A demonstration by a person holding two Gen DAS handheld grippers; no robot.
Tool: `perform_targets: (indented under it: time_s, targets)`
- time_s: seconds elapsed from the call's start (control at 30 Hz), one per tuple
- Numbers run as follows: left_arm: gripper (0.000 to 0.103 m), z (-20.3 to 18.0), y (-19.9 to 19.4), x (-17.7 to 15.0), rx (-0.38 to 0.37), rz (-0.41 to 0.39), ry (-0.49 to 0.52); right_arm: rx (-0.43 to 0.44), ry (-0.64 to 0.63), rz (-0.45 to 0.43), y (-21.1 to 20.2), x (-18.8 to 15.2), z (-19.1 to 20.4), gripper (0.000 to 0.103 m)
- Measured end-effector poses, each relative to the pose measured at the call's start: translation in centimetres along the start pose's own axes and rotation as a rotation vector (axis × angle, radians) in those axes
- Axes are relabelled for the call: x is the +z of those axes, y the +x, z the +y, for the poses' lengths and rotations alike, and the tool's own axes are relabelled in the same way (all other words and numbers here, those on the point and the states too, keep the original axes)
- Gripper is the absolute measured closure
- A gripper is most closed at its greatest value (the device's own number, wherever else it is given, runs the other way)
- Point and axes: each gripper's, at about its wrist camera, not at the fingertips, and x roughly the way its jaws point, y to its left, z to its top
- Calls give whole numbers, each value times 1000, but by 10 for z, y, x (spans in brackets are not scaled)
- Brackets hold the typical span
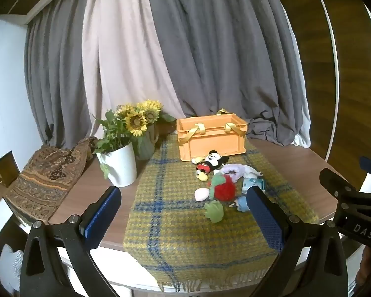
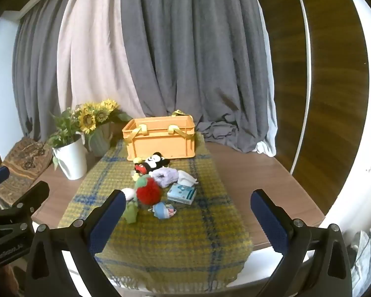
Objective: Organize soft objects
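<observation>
Left claw (image 1: 185, 212) jaws wide, empty, above plaid cloth (image 1: 175, 222) on worktop (image 1: 296, 163). Orange basket (image 1: 211, 137) at rear; mouse plush (image 1: 211, 164), red pom-pom (image 1: 224, 190) and other soft items clustered before it.

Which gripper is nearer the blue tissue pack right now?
Right, by a little. The right gripper faces the tissue pack, which lies just beyond its open fingers. The left gripper sits further left; the pack peeks past its right finger.

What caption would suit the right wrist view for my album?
Open right gripper faces soft toys heaped on a plaid cloth before an orange crate.
</observation>
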Motion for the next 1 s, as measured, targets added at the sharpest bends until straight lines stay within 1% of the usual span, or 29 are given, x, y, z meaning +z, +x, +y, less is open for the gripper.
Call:
perform_targets:
  time_s: [0.03, 0.2, 0.33, 0.43, 0.67, 1.0]
  targets:
    - [0, 0, 0, 0, -1, 0, 0, -4, -3, -27, -2, -1, 0, 1]
    - [0, 6, -11, 2, -2, -15, -9, -8, -2, -26, -5, -3, 1, 1]
    - [0, 5, -17, 7, -4, -16, -2, -9, 4, -26, -10, 2, -8, 1]
    - [0, 3, -16, 9, -4, -13, -8, -17, 0, -27, -16, 6, -8, 1]
    - [0, 2, -18, 1, -9, -20, -8, -20, 0, -35, -15, 2, -7, 1]
    - [0, 1, -16, 1, -20, -18, -10, -27, -2, -37, -16, 5, -9, 1]
